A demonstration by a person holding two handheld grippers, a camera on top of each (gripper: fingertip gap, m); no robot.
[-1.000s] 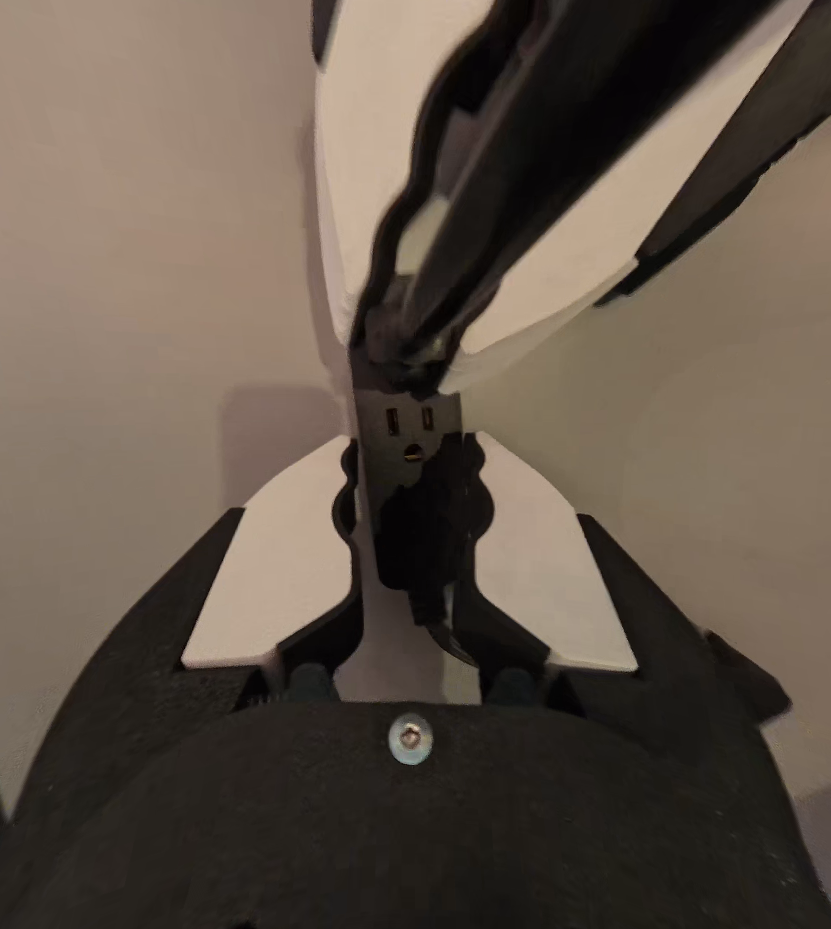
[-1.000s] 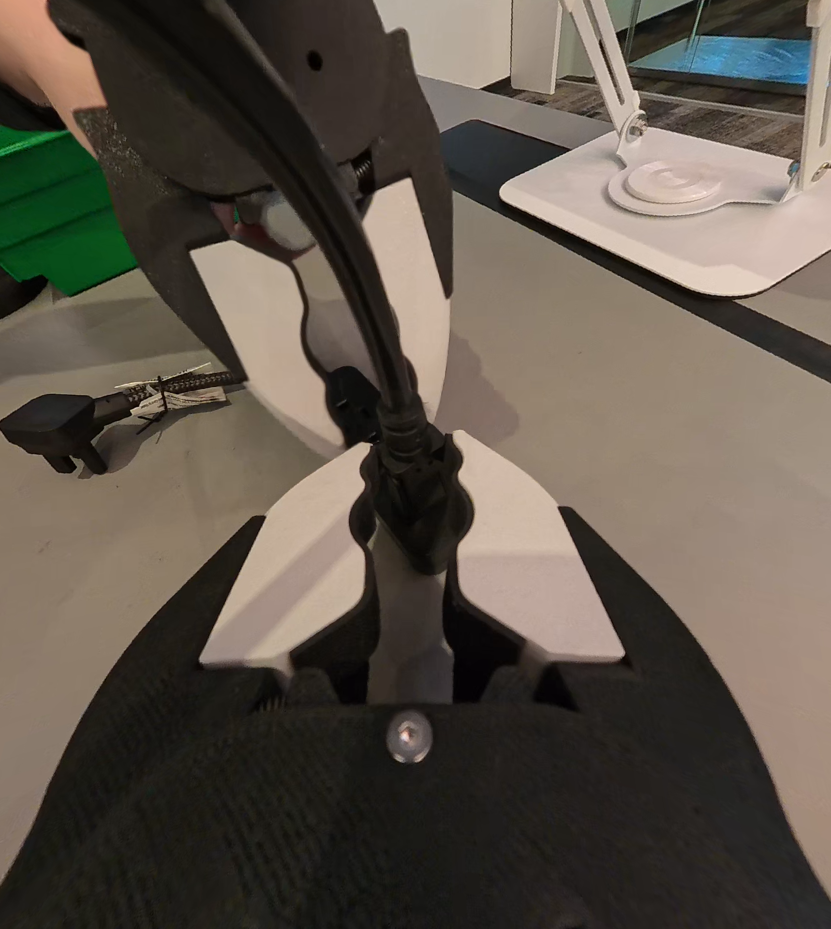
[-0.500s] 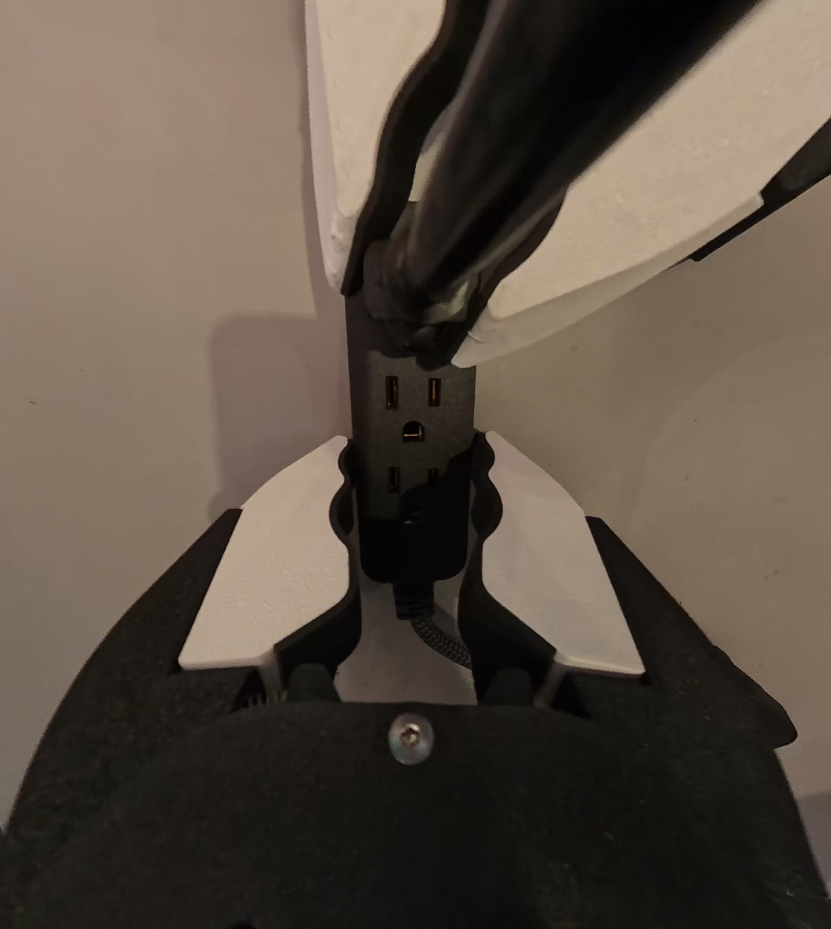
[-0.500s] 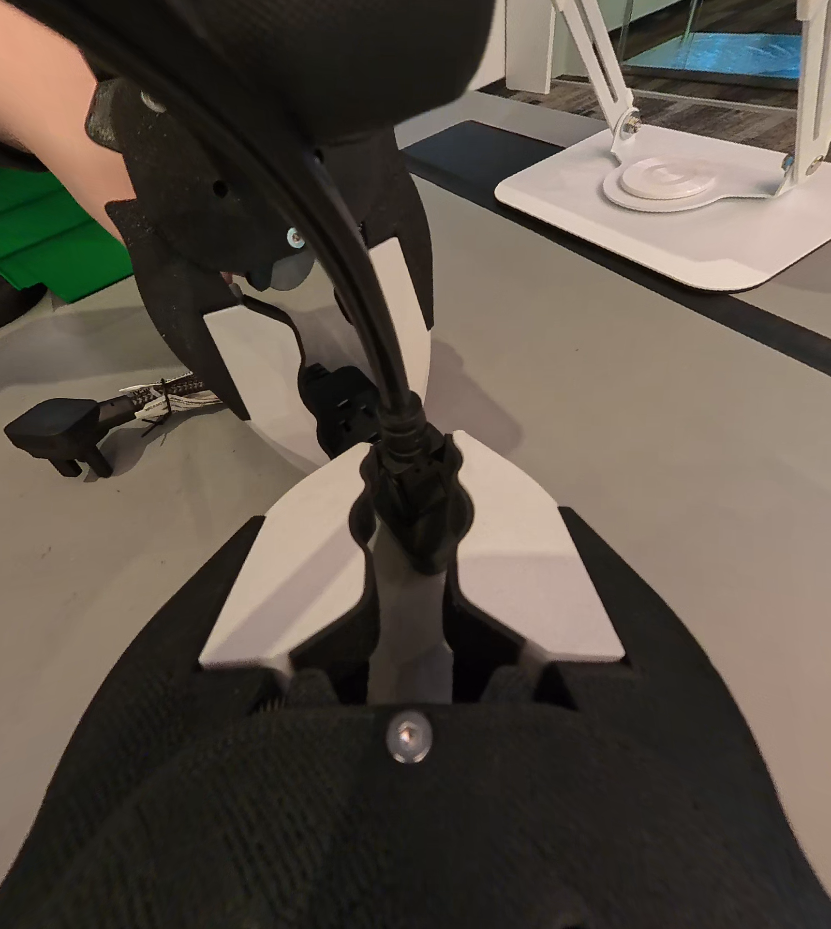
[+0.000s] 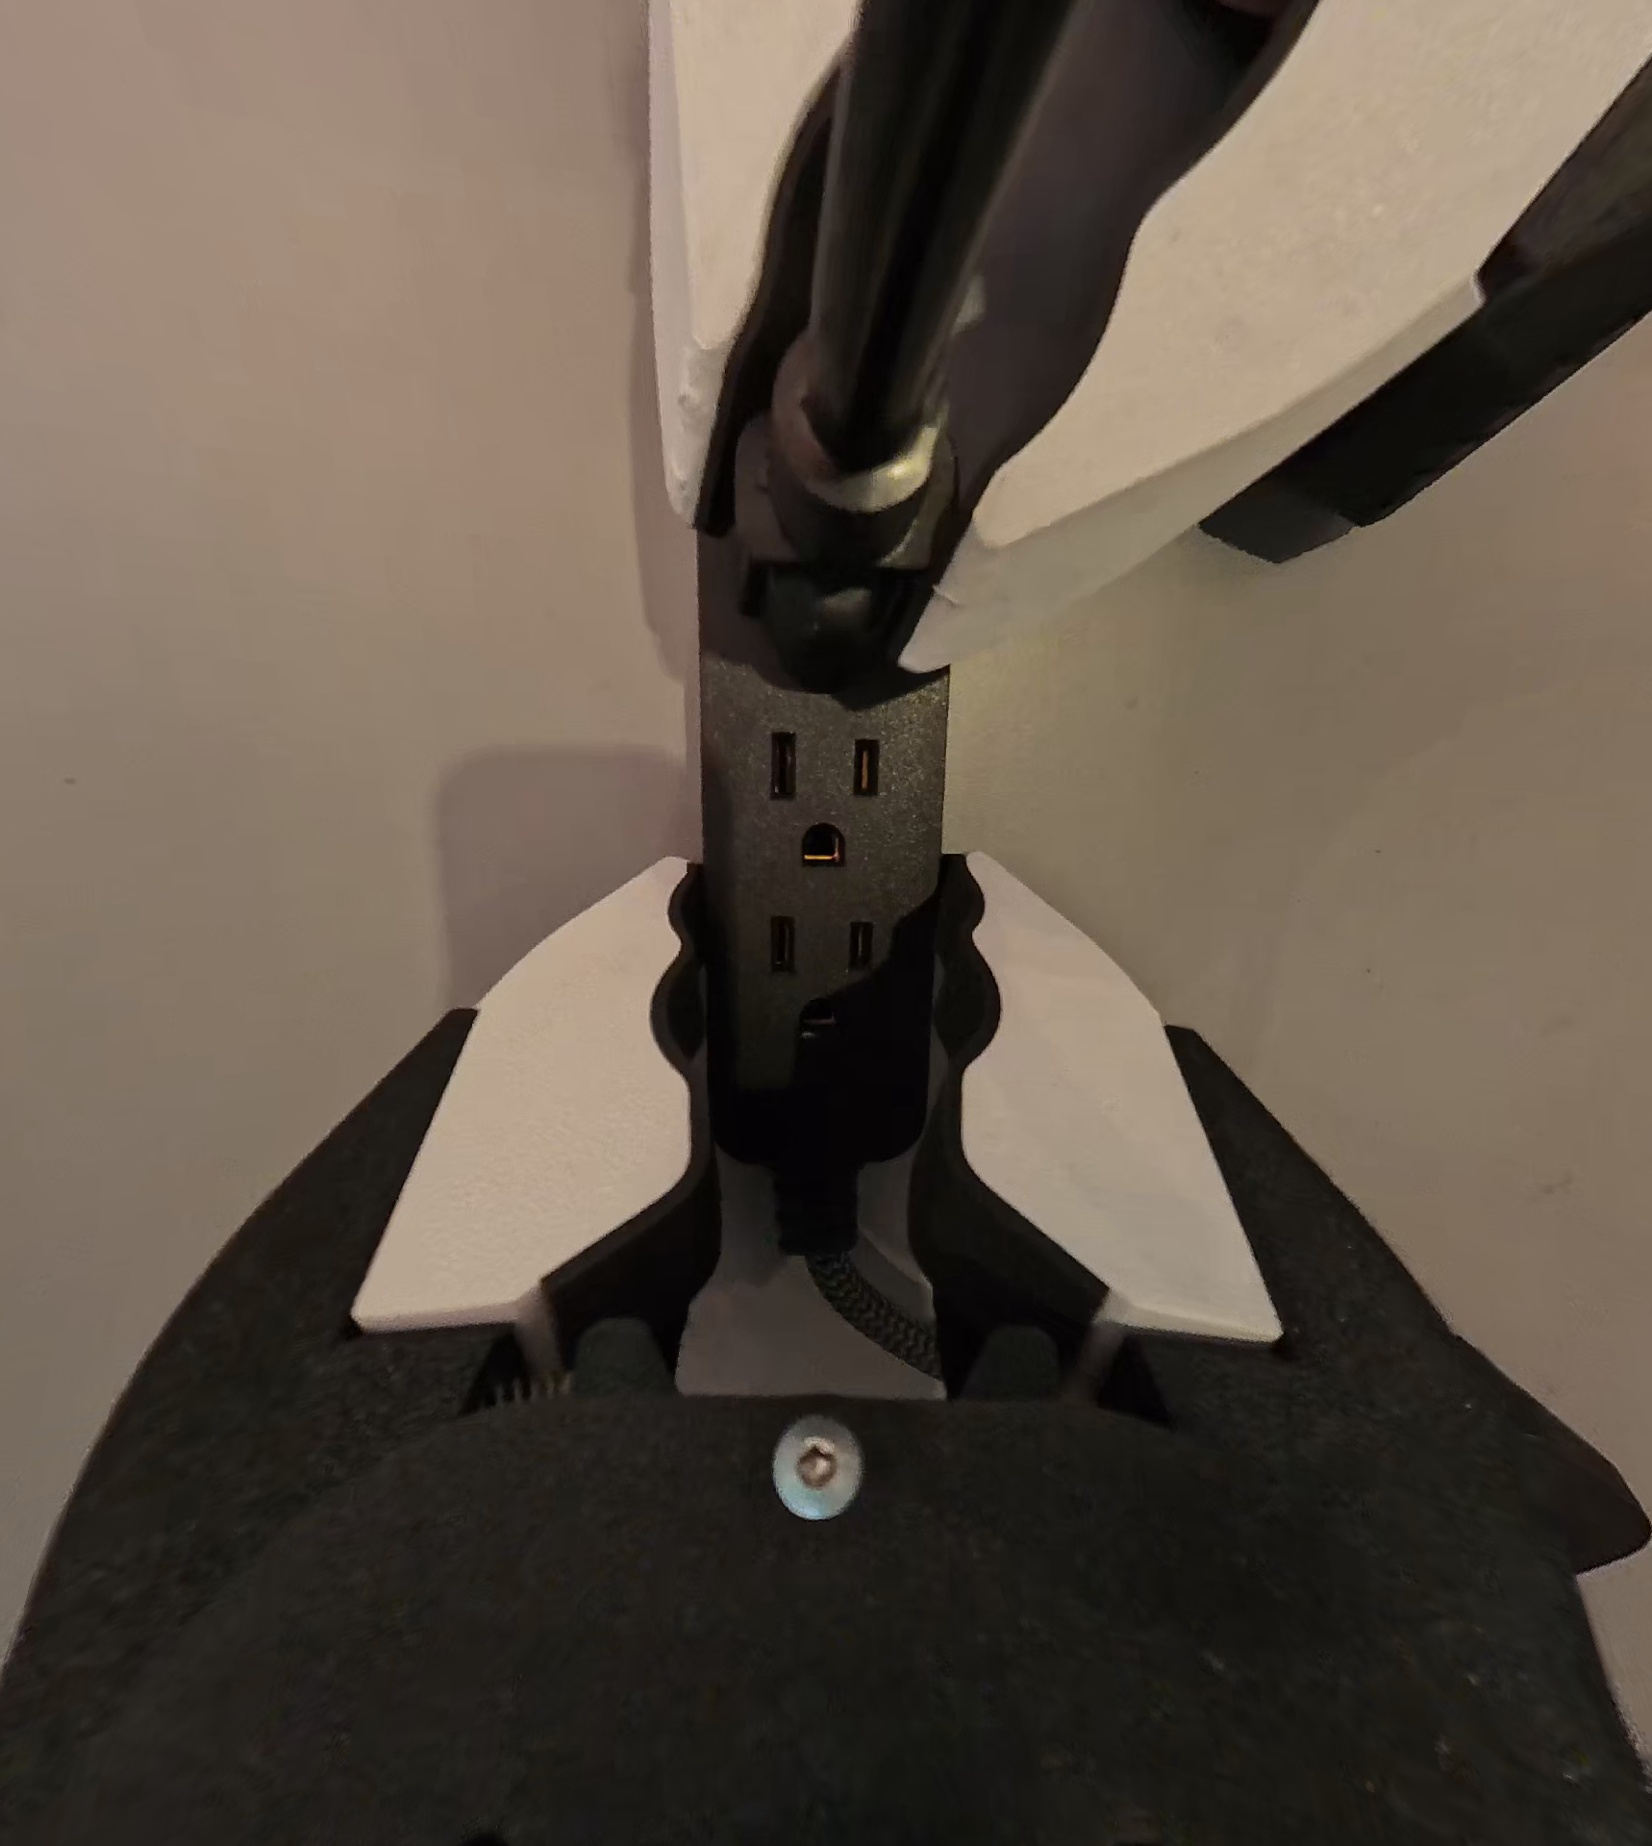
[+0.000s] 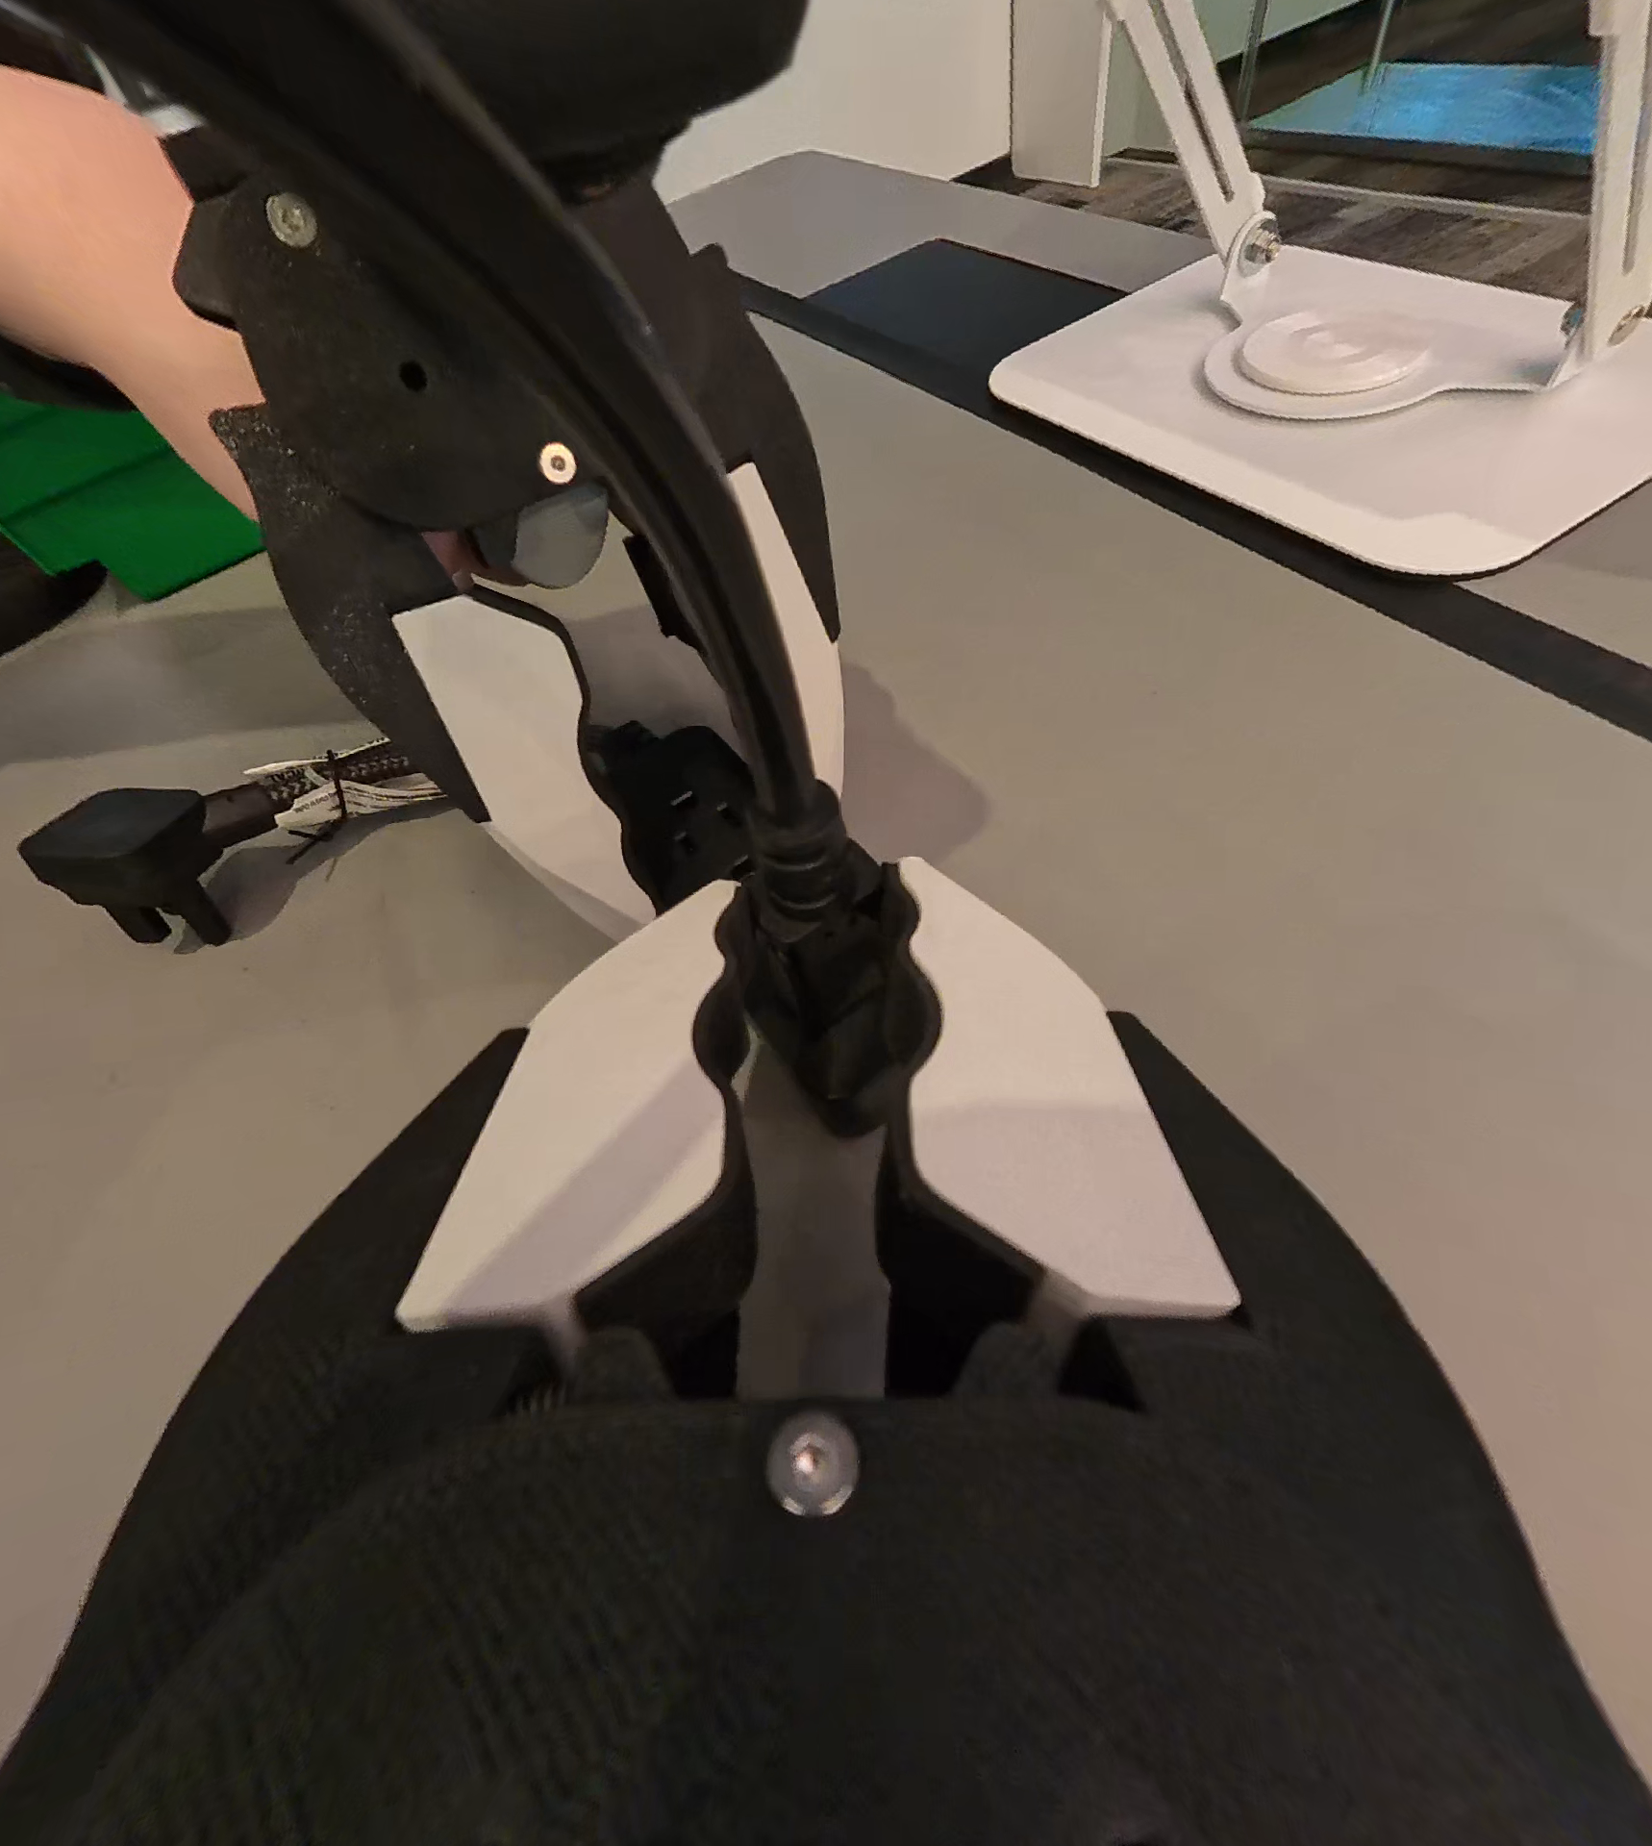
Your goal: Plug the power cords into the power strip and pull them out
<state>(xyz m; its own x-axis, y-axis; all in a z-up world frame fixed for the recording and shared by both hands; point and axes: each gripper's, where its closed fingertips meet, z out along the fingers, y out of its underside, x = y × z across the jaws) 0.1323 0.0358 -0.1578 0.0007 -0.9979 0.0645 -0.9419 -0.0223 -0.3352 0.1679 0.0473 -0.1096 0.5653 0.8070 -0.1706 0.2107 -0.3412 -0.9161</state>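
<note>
Black power strip (image 5: 817,899) clamped between left tongs (image 5: 822,959) above grey counter (image 5: 253,499), right tongs (image 6: 817,989) at twelve o'clock gripping plug (image 6: 827,999) at strip's far end, spare plug (image 6: 118,859) at nine o'clock.

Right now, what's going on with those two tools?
Left tool clamped on power strip. Right tool clamped on cord plug, at the strip's far outlet; seating hidden. Two outlets free, nothing blocking.

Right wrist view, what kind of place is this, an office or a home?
Probably an office or lab. A broad grey table carries a white monitor-arm stand, with dark carpet and a green bin behind.
</note>
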